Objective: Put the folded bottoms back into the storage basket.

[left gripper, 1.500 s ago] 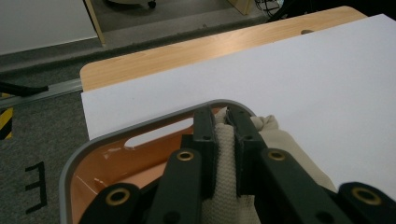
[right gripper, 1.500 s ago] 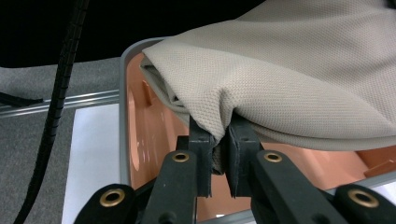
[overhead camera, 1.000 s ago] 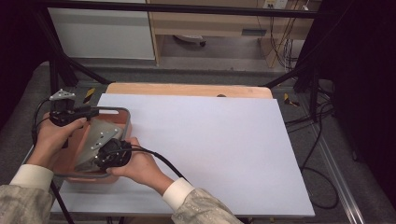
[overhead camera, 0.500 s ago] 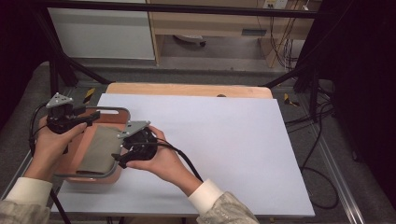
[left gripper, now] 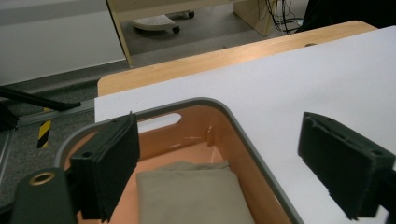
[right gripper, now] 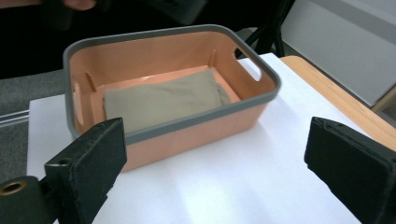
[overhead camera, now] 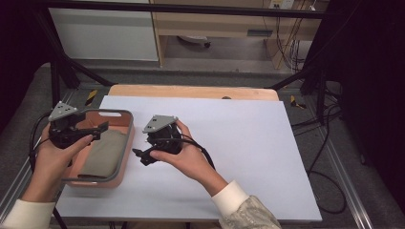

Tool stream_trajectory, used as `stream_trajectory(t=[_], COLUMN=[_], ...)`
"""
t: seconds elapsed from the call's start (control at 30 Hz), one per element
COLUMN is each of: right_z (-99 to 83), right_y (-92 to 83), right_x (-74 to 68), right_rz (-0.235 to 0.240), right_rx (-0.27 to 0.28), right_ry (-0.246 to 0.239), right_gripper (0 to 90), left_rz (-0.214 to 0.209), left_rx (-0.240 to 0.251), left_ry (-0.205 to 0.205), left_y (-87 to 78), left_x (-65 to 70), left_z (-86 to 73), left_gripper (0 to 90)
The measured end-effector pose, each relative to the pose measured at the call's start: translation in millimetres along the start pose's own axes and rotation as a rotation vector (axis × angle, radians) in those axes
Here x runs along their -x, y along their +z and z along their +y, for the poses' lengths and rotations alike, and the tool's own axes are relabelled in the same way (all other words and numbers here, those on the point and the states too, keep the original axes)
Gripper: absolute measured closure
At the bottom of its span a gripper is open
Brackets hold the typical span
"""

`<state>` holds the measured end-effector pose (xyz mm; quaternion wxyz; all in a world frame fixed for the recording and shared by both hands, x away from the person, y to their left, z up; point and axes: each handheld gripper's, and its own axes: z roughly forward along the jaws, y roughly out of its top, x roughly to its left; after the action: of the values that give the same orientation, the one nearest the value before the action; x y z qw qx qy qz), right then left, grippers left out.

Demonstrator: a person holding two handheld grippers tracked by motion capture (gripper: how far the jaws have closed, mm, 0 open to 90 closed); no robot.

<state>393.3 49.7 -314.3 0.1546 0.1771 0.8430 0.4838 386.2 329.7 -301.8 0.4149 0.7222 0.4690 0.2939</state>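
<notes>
An orange basket (overhead camera: 125, 145) with a grey rim stands at the table's left, and a folded beige cloth (overhead camera: 102, 155) lies flat inside it. My left gripper (overhead camera: 95, 123) hovers over the basket's far left corner. Its jaws have just been opening and nothing is between them. My right gripper (overhead camera: 143, 155) hangs over the white sheet just right of the basket, pointing back toward it; its jaws have also just opened, empty. The left gripper view looks past my left gripper (left gripper: 218, 135) at the basket (left gripper: 196, 101) and cloth (left gripper: 191, 196). Beyond my right gripper (right gripper: 217, 128), the right gripper view shows the basket (right gripper: 154, 31) and cloth (right gripper: 163, 100).
A white sheet (overhead camera: 248, 143) covers most of the wooden tabletop (overhead camera: 191, 90), which shows as a strip along the far edge. Black frame poles (overhead camera: 57, 71) stand at both far corners. Cables (overhead camera: 325, 143) trail on the floor to the right.
Both grippers have lifted out of the basket and spread their jaws. The right one moved rightward over the white sheet, the left one shifted left. The cloth now lies free in the basket.
</notes>
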Motion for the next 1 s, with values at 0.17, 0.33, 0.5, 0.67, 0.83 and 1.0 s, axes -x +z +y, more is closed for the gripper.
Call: stream_trajectory(t=[0.17,0.33,0.5,0.67,0.83,1.0], right_z=[-1.4,-2.4,-3.8,-5.4,-8.4,-11.7], right_y=[-7.7,-15.3,-20.7,-24.1,-26.1,-26.5], right_x=[7.7,13.4,18.1,24.0,27.3,31.6], right_rz=[0.011,0.012,0.014,-0.001,-0.005,-0.013], right_rx=[-0.007,0.005,0.001,0.014,0.023,0.019], right_ry=[0.042,0.046,0.048,0.046,0.045,0.056], right_gripper=[5.8,6.6,6.5,9.2,8.8,7.2], left_rz=[-0.026,-0.059,-0.071,-0.074,-0.083,-0.097], left_rx=[0.043,0.015,0.019,0.022,0.014,0.023], left_ry=[-0.006,0.046,0.011,-0.022,-0.020,-0.021], left_y=[-8.6,-7.2,-5.6,-1.9,1.2,-0.7], left_x=[18.7,36.0,40.6,44.3,47.7,51.7], left_z=[-7.1,-17.6,-29.1,-43.6,-50.3,-52.8], left_gripper=[11.8,9.6,9.0,8.9,8.9,8.8])
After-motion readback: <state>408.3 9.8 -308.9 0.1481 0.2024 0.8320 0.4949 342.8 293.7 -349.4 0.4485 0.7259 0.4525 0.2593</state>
